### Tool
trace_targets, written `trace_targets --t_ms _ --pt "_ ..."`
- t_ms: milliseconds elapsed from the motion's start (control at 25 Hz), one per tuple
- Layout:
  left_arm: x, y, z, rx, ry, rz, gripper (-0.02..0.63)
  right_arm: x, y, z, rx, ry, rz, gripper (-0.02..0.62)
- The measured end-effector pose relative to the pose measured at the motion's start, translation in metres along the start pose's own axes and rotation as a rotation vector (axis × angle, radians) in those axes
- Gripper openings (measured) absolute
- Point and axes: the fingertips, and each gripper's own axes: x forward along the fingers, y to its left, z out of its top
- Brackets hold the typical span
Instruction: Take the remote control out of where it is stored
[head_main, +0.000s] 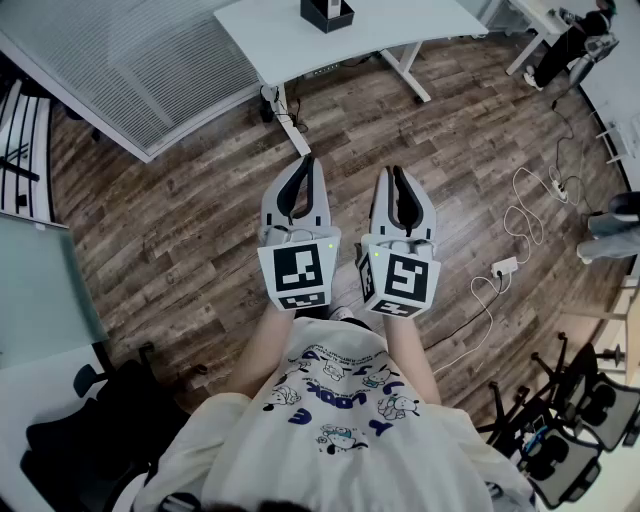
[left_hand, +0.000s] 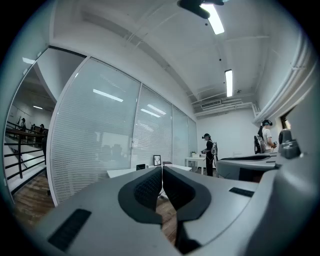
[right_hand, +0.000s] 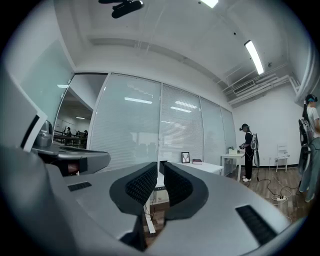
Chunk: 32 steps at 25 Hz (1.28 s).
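No remote control shows in any view. A black open-topped box (head_main: 327, 14) stands on the white table (head_main: 290, 45) ahead of me; what it holds is hidden. I hold both grippers level and side by side over the wooden floor, short of the table. In the head view my left gripper (head_main: 309, 162) has its jaws together at the tips with nothing between them. My right gripper (head_main: 393, 171) is next to it, jaws drawn close, also empty. The left gripper view looks along the left gripper (left_hand: 162, 169) toward the table, and the right gripper (right_hand: 161, 164) points the same way.
A glass wall with blinds (head_main: 150, 60) runs at the left. On the table stand a photo frame (right_hand: 185, 157) and a dark flat thing (right_hand: 197, 161). Cables and a power strip (head_main: 505, 267) lie on the floor at the right. Office chairs (head_main: 590, 400) stand behind me. A person (right_hand: 247, 157) stands at a far desk.
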Motion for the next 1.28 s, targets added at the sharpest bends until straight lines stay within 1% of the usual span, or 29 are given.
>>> trace_targets --t_ms 560,800,1120,1280 --pt "0.018 0.008 -0.005 -0.006 0.010 0.009 0.018 0.021 -0.003 -0.005 0.021 0.010 -0.001 0.061" --pt "0.042 0.018 -0.007 -0.009 0.015 0.002 0.018 0.047 -0.006 -0.007 0.031 0.010 -0.007 0.061" --pt "0.085 0.047 -0.005 0.004 0.006 -0.015 0.018 0.096 0.001 -0.007 0.038 0.000 -0.022 0.061" --pt "0.100 0.052 -0.004 0.017 0.009 -0.041 0.018 0.114 0.004 -0.009 0.034 0.010 -0.029 0.061"
